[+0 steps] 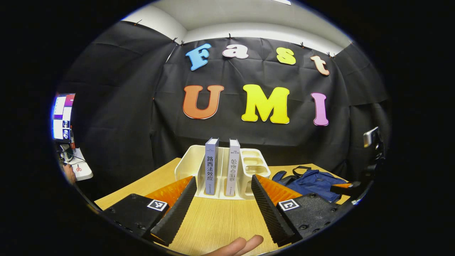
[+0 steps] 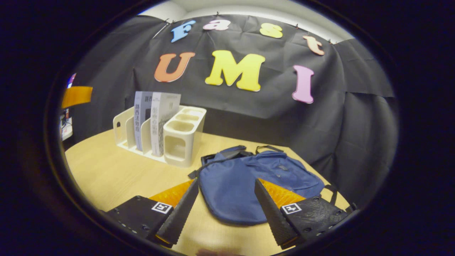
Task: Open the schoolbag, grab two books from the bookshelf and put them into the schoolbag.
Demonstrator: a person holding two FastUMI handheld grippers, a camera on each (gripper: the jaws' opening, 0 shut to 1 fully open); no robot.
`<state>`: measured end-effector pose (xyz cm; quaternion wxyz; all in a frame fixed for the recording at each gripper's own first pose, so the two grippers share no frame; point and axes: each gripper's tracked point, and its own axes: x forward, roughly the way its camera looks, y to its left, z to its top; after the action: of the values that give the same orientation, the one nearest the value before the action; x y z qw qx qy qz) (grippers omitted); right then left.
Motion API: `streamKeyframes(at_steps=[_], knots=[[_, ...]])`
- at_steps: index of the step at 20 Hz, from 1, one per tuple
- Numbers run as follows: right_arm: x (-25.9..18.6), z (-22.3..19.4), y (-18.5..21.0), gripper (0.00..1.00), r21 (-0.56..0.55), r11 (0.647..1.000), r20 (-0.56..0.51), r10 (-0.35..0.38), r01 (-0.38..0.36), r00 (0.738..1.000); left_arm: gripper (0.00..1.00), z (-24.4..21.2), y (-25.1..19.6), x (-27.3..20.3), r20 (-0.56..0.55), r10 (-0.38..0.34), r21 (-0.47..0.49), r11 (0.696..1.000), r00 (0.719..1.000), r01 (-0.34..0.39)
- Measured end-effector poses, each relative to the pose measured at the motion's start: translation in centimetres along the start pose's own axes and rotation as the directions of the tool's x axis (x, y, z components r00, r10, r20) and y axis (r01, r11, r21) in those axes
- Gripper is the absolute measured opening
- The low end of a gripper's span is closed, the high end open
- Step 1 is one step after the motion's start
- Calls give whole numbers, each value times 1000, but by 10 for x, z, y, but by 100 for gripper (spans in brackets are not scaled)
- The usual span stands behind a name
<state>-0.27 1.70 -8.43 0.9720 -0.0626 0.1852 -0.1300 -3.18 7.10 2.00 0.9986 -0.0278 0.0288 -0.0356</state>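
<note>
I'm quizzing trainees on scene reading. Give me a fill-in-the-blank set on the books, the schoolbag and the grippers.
1. The rack holds ____ upright books.
2. The schoolbag lying flat on the table is ____ in colour.
3. Both the left gripper and the right gripper stand ____, holding nothing.

Missing words: two; blue; open

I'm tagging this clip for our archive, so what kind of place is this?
Most likely a staged recording booth, not a real home: black cloth wall all round, a bare wooden table holding only a white desk bookshelf with two books and a blue schoolbag, and a monitor off to the side.
</note>
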Motion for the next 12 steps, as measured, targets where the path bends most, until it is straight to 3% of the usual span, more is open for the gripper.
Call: streamKeyframes(at_steps=[5, 12], knots=[[31, -24, 19, 96, -113, 993, -67, -23, 15, 997, 98, -2, 5, 2, -5, 17, 17, 1000, 1000, -17], [58, -39, 12, 97, -313, 942, -88, -155, 120, 984, 97, 5, 4, -2, 23, 14, 59, 998, 1000, -16]])
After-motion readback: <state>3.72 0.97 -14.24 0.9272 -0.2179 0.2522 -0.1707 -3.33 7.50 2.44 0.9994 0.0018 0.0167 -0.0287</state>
